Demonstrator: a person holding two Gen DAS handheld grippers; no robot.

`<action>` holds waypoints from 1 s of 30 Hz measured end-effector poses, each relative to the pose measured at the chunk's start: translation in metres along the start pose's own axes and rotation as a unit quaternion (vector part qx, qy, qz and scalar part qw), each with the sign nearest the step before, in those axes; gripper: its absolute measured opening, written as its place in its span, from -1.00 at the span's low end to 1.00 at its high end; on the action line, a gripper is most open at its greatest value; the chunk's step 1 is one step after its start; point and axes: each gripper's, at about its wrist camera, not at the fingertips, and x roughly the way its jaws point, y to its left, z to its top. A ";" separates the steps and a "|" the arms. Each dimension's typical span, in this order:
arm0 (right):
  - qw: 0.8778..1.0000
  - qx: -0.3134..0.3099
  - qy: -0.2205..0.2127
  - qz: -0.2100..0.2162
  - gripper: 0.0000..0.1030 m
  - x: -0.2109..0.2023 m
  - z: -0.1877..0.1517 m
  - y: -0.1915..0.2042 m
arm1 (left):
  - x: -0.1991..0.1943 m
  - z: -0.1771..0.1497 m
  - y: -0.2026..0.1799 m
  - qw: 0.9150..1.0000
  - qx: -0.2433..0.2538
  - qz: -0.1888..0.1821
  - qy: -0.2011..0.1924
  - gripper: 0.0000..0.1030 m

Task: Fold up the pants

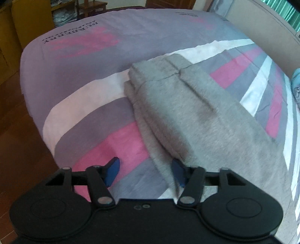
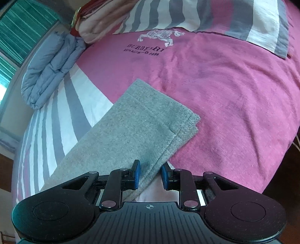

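Grey pants (image 1: 187, 112) lie folded lengthwise on the bed, the waistband end far in the left wrist view. My left gripper (image 1: 145, 171) hovers at their near left edge. It is open: the right pad (image 1: 178, 171) sits against the fabric's edge and the left pad stands over bare sheet. In the right wrist view the leg-cuff end of the pants (image 2: 142, 120) stretches away over the pink sheet. My right gripper (image 2: 151, 175) straddles the long right edge of the pants. Its pads stand apart with a strip of fabric between them, not pinched.
The striped pink, grey and white bed sheet (image 1: 78, 62) covers the bed. A folded blue quilt (image 2: 50, 69) lies at the far left by the window, with pink bedding (image 2: 93, 24) and a striped pillow (image 2: 206, 16) behind. Wooden floor (image 1: 16, 131) shows past the bed's left edge.
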 end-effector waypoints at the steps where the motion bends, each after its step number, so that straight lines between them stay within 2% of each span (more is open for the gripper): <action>1: 1.000 0.000 0.000 0.001 -0.51 0.000 0.000 -0.001 | 0.002 -0.001 -0.003 1.000 0.009 -0.001 0.006 -0.39; 3: 1.000 -0.005 -0.004 -0.002 -0.52 0.000 0.001 -0.001 | 0.007 -0.004 -0.003 1.000 0.009 -0.007 0.018 -0.68; 4: 1.000 -0.002 -0.006 -0.001 -0.53 0.000 0.001 -0.003 | 0.008 -0.007 -0.005 1.000 0.010 -0.008 0.019 -0.76; 5: 1.000 -0.001 -0.005 -0.001 -0.54 0.000 0.001 -0.004 | 0.008 -0.010 -0.006 1.000 0.013 -0.007 0.017 -0.95; 6: 1.000 -0.002 -0.004 -0.001 -0.55 0.001 0.001 -0.004 | 0.008 -0.012 -0.006 1.000 0.015 -0.007 0.013 -1.00; 9: 1.000 -0.010 -0.004 -0.001 -0.54 -0.001 0.001 -0.002 | 0.001 -0.019 -0.007 1.000 0.024 0.008 -0.003 -1.00; 12: 1.000 -0.009 -0.005 0.001 -0.54 -0.003 0.001 -0.002 | 0.002 -0.023 -0.007 0.999 0.048 0.000 0.010 -1.00; 14: 1.000 -0.009 -0.008 0.007 -0.54 -0.005 0.000 -0.003 | -0.005 -0.027 -0.012 0.998 0.061 -0.006 0.002 -1.00; 15: 1.000 -0.001 -0.008 0.015 -0.53 -0.006 0.000 -0.005 | -0.011 -0.028 -0.018 0.997 0.070 -0.008 -0.007 -0.87; 18: 1.000 0.014 -0.001 0.024 -0.53 -0.011 0.001 -0.011 | -0.030 -0.030 -0.045 0.994 0.106 -0.020 -0.029 -0.81; 22: 1.000 0.013 -0.001 0.026 -0.53 -0.019 0.004 -0.010 | -0.053 -0.038 -0.081 0.988 0.134 -0.066 -0.038 -0.52; 23: 0.999 0.017 0.002 0.029 -0.53 -0.019 0.004 -0.011 | -0.058 -0.042 -0.090 0.986 0.145 -0.075 -0.045 -0.27; 24: 0.999 0.019 0.004 0.028 -0.53 -0.020 0.004 -0.012 | -0.061 -0.045 -0.102 0.982 0.162 -0.080 -0.049 0.19; 26: 0.999 0.030 0.005 0.024 -0.53 -0.020 0.004 -0.016 | -0.064 -0.054 -0.121 0.977 0.187 -0.080 -0.069 0.78; 28: 0.998 0.049 0.000 0.027 -0.48 -0.022 0.005 -0.023 | -0.054 -0.065 -0.137 0.968 0.226 -0.071 -0.079 0.69; 29: 0.998 0.052 -0.002 0.026 -0.43 -0.022 0.007 -0.025 | -0.047 -0.071 -0.141 0.966 0.242 -0.060 -0.062 0.44; 30: 0.998 0.053 -0.007 0.021 -0.32 -0.022 0.008 -0.026 | -0.034 -0.076 -0.143 0.967 0.247 -0.054 -0.033 0.10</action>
